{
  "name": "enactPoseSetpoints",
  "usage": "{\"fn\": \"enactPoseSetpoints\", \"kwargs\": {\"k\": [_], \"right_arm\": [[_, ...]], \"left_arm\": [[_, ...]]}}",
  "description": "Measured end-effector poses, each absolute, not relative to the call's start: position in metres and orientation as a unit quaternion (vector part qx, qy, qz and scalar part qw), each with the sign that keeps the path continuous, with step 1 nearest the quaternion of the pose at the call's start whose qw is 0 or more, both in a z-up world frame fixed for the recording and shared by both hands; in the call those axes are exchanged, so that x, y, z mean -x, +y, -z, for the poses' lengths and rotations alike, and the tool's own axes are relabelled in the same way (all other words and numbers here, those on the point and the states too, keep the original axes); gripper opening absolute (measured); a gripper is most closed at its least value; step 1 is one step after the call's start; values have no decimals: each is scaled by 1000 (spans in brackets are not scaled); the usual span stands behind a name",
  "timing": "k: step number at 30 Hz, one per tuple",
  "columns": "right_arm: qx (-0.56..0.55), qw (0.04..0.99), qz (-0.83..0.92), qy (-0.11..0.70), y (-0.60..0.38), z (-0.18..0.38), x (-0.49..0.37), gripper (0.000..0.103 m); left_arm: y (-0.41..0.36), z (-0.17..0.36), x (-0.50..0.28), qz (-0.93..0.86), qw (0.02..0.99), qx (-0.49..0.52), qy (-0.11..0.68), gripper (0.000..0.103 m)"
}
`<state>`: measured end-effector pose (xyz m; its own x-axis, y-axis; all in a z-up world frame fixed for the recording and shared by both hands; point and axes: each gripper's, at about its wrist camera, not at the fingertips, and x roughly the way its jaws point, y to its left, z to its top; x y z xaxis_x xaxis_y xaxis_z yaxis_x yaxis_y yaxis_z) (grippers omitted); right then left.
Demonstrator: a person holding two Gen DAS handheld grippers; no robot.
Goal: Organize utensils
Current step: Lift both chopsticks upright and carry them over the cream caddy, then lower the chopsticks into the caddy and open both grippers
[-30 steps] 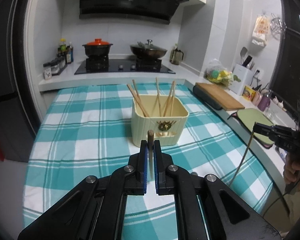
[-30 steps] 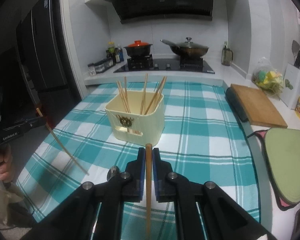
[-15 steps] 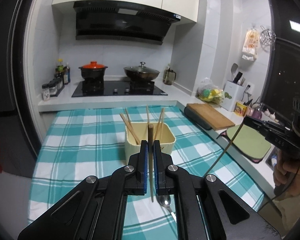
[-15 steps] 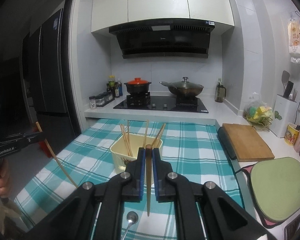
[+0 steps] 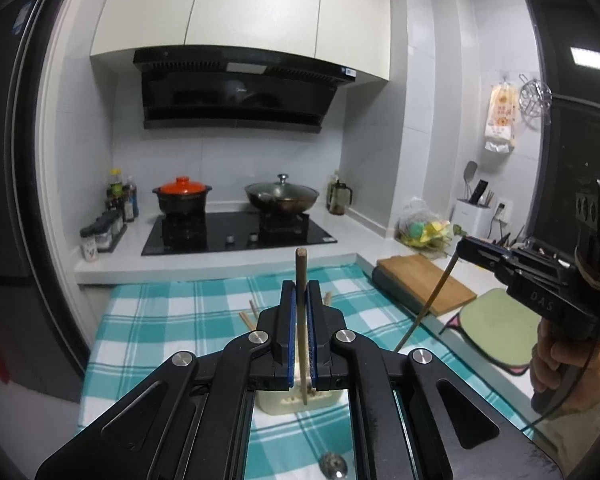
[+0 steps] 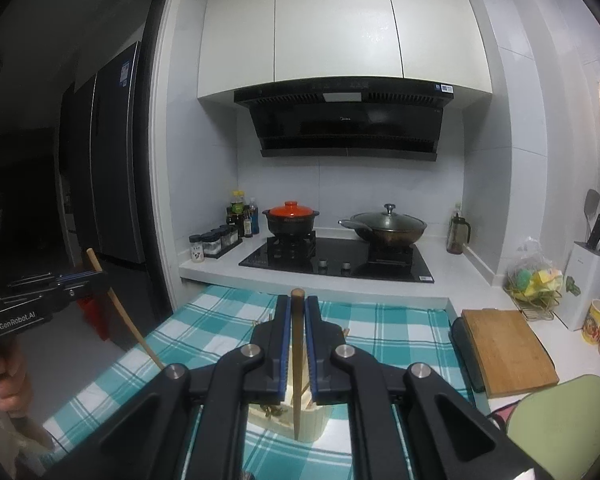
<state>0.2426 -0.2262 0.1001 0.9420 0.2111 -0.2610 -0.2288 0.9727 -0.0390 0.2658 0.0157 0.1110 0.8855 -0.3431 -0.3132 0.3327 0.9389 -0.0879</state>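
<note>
My left gripper is shut on a wooden chopstick held upright, its lower end over the cream utensil box, which is mostly hidden behind the jaws. My right gripper is shut on another wooden chopstick, also upright above the same cream utensil box. Several chopstick tips stick out of the box. Each gripper shows in the other's view: the right gripper at the right with its chopstick, the left gripper at the left with its chopstick.
The box stands on a teal checked tablecloth. A spoon lies on the cloth near me. Behind are a hob with an orange-lidded pot and a wok. A wooden cutting board and green mat lie at the right.
Both grippers have risen and tilted up with their chopsticks; the views now show more wall and cabinets, and the box has slid down behind the jaws.
</note>
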Motion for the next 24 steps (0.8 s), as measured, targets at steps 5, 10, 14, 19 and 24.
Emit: {"fn": "enactPoseSetpoints", "kwargs": {"k": [5, 10, 14, 19, 24], "right_arm": [[32, 986, -113, 119, -219, -106, -275, 7], [25, 985, -113, 127, -213, -90, -314, 7], [22, 978, -118, 171, -210, -65, -351, 7], [8, 959, -128, 252, -212, -26, -405, 7], [-16, 941, -128, 313, -214, 5, -444, 7]], "left_arm": [[-2, -109, -302, 150, 980, -6, 134, 3], [-18, -83, -345, 157, 974, -1, 167, 3], [-30, -55, -383, 163, 963, -1, 213, 3], [-37, -17, -427, 171, 943, 24, 284, 3], [-40, 10, -456, 169, 929, 39, 327, 3]]}}
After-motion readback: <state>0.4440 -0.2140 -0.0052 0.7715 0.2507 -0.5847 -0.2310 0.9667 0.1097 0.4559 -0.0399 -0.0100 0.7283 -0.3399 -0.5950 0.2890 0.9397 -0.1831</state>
